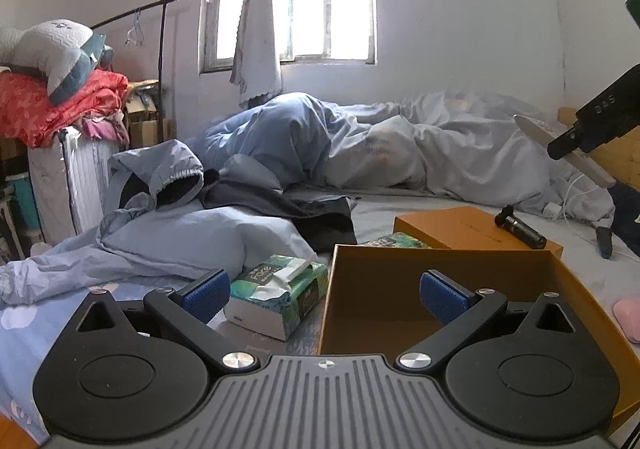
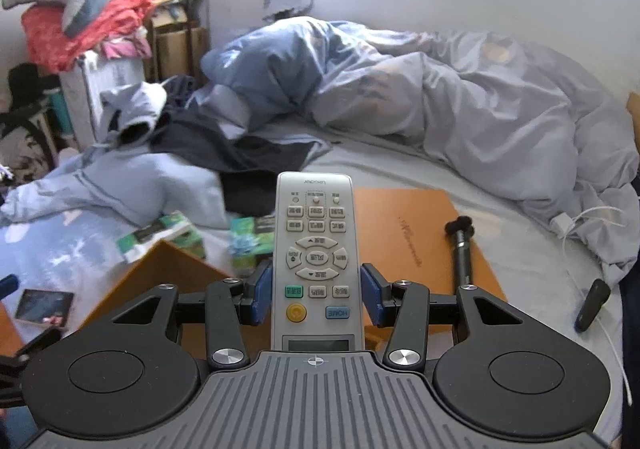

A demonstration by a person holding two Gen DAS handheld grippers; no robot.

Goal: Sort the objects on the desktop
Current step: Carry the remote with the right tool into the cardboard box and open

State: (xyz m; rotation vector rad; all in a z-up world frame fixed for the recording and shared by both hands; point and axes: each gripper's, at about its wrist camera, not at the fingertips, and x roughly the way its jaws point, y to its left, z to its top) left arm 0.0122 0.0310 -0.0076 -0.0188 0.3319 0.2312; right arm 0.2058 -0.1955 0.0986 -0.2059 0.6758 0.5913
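Note:
My right gripper (image 2: 316, 291) is shut on a white remote control (image 2: 314, 249), held in the air above the bed; from the left wrist view the remote (image 1: 560, 147) shows at the right edge in that gripper. My left gripper (image 1: 324, 291) is open and empty, its right pad over the open orange box (image 1: 400, 313), which also shows in the right wrist view (image 2: 160, 269). The orange lid (image 1: 460, 233) lies flat behind it with a black cylinder (image 1: 520, 227) on it. A green tissue pack (image 1: 280, 293) lies left of the box.
A crumpled blue-grey duvet (image 1: 400, 145) and clothes cover the far bed. A pink object (image 1: 628, 319) lies at the right, a dark pen-like item (image 2: 592, 305) and white cable (image 2: 580, 225) near the bed edge. A phone (image 2: 42, 307) lies at the left.

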